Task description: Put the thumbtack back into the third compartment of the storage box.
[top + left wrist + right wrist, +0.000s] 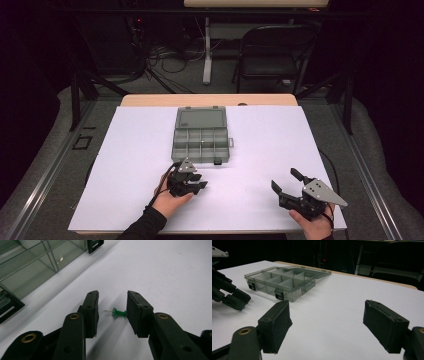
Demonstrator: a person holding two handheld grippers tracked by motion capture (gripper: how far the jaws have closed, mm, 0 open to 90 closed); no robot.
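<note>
Left gripper [112,312] half-closed around a green pushpin [119,313] lying on the white table [162,270], near the compartment box [30,267].

Tiny, light, hard and sharp-tipped, it could skitter; its plastic head seems the safest hold. One pad touches the head, the other stands off.

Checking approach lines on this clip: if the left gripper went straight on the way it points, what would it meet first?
Probably the green pushpin lying between the left gripper's jaws, then the white table surface under it.
</note>
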